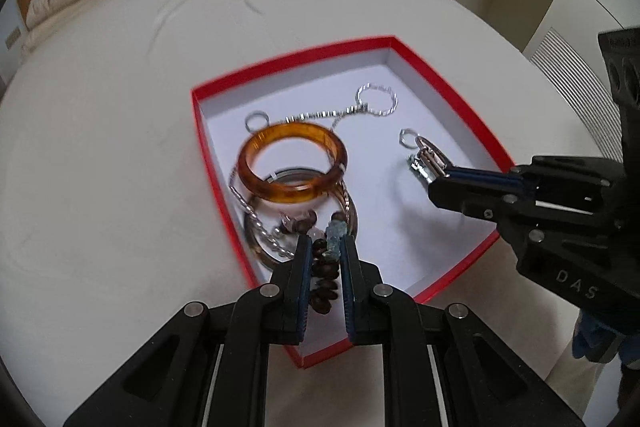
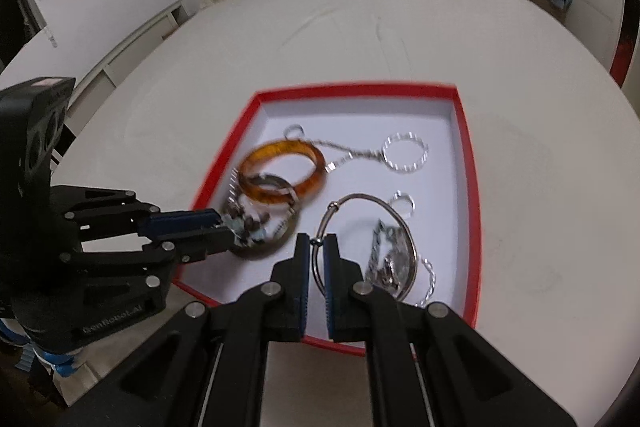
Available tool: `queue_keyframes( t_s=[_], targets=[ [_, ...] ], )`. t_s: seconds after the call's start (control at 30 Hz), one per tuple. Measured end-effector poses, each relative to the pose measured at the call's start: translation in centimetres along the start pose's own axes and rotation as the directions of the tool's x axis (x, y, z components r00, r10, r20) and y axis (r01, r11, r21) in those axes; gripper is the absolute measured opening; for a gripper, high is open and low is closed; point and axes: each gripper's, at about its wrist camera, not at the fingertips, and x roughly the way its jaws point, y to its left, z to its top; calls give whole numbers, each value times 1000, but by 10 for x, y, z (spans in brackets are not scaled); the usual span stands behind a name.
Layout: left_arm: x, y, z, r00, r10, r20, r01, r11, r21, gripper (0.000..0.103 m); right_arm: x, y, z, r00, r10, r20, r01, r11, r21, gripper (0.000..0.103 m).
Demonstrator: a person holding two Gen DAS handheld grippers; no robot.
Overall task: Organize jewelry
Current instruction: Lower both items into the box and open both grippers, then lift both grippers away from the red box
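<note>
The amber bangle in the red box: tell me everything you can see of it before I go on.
The amber bangle is a thick, closed ring of translucent orange-brown material, resin or glass by its look, mottled with darker patches. It lies inside the red box, toward its left side, propped at a slight tilt on a pile of metal bangles and chains. A silver chain passes just behind it. Neither hand-held gripper touches it; it appears whole, though both views are slightly blurred.
</note>
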Motion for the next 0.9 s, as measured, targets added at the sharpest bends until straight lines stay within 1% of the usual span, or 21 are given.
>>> queue_keyframes(
  t_s=[0.17,0.23,0.3,0.43,0.57,0.67,0.7,0.73,0.77,0.83,0.87,0.9],
  targets=[
    [12,-4,-3,999,-23,-23,23,1000,2,14,12,-7,-11,1000,1,-25,0,1000,16,6],
    [13,-6,-5,1000,-22,-20,22,1000,8,14,16,-9,-14,999,0,-36,0,1000,19,6],
    [13,-4,-3,999,-31,-20,31,1000,-6,14,18,-10,-16,999,-1,-48,2,1000,23,6],
    [13,-1,-5,1000,-19,-15,19,1000,-17,14,21,-13,-21,997,-8,-72,10,1000,28,7],
    [11,1,-7,1000,-11,-11,11,1000,-27,16,19,-12,-22,997,-14,-73,16,999,29,7],
    [9,2,-9,1000,-7,-8,6,999,-39,28,16,-13,-23,997,-24,-79,26,999,27,7],
    [8,3,-9,1000,-6,-5,5,999,-48,35,17,-12,-22,996,-29,-79,31,999,26,7],
    [7,4,-9,1000,-7,1,7,998,-56,37,16,-12,-23,996,-34,-80,36,999,26,7],
    [6,4,-9,1000,-9,4,10,998,-58,38,15,-11,-22,996,-36,-80,38,999,28,9],
    [2,4,-9,1000,-8,10,8,998,-61,42,14,-10,-22,996,-48,-78,50,998,26,18],
    [0,4,-9,1000,-8,13,9,998,-62,44,11,-9,-22,996,-53,-76,55,998,23,27],
    [-2,3,-10,1000,-6,19,8,998,-64,48,8,-8,-23,996,-59,-73,61,998,20,32]
  ],
)
